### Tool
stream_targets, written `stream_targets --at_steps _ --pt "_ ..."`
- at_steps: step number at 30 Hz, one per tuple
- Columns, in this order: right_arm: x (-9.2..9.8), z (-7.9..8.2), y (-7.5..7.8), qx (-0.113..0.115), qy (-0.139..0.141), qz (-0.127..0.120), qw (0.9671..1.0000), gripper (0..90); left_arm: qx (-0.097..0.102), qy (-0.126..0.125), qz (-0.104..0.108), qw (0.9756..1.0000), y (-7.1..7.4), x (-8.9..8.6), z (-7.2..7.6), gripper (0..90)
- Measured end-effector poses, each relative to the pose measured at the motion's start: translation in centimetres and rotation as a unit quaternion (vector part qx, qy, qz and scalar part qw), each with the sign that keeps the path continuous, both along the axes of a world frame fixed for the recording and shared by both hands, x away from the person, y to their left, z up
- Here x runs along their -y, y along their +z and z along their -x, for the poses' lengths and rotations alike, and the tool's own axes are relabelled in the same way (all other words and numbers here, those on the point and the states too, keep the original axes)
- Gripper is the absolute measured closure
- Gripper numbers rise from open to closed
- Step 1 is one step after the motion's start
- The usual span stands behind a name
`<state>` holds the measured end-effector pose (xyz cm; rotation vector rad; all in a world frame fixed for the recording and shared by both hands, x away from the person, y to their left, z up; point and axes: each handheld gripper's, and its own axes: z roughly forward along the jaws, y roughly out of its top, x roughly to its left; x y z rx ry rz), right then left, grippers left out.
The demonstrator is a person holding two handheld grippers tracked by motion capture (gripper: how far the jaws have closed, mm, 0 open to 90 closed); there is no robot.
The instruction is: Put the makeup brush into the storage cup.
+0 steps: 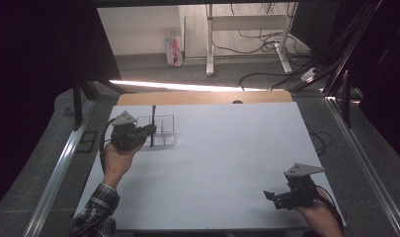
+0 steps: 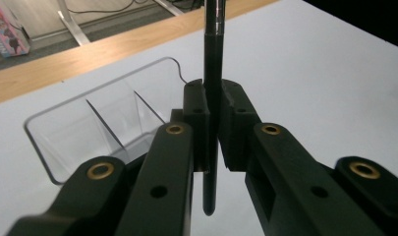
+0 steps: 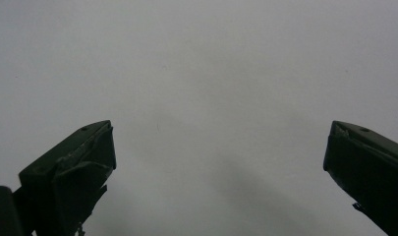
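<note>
A black pen (image 2: 212,98) stands upright between the jaws of my left gripper (image 2: 213,123), which is shut on it. In the high view the pen (image 1: 152,126) and the left gripper (image 1: 147,130) hang at the table's far left, right beside a clear plastic organiser tray (image 1: 164,120) with dividers. That tray (image 2: 96,115) lies just behind and left of the jaws in the left gripper view. My right gripper (image 1: 270,195) hovers near the front right corner of the white table. Its jaws (image 3: 216,162) stand wide apart over bare table with nothing between them.
The white tabletop (image 1: 222,158) has a wooden strip (image 1: 202,97) along its far edge. Metal frame rails (image 1: 64,158) run along both sides. Beyond the table are desk legs (image 1: 210,44), floor cables and a small carton (image 1: 174,49).
</note>
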<state>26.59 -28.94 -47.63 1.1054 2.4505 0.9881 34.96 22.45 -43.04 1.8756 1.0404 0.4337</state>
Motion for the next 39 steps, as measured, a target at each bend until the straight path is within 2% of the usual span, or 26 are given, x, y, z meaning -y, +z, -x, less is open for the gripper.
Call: stream_targets --at_steps 7,17,24,39 --pt "0.1 0.0 -0.1 -0.003 0.001 0.004 1.0 0.0 0.007 0.019 0.002 0.9998 0.6 -0.3 -1.4 83.4" --pt "-0.1 -0.1 -0.3 -0.007 0.004 0.011 0.9999 0.0 0.009 0.039 0.021 0.999 1.0 -0.7 -3.3 83.4" --pt "-0.1 -0.1 -0.3 -0.009 0.003 0.011 0.9999 0.0 0.014 0.052 0.012 0.9985 1.6 -0.5 -4.4 83.5" --pt "-0.4 -0.2 -0.6 -0.015 0.009 0.019 0.9997 0.0 0.025 0.086 0.011 0.9959 0.4 0.1 -5.8 83.4"
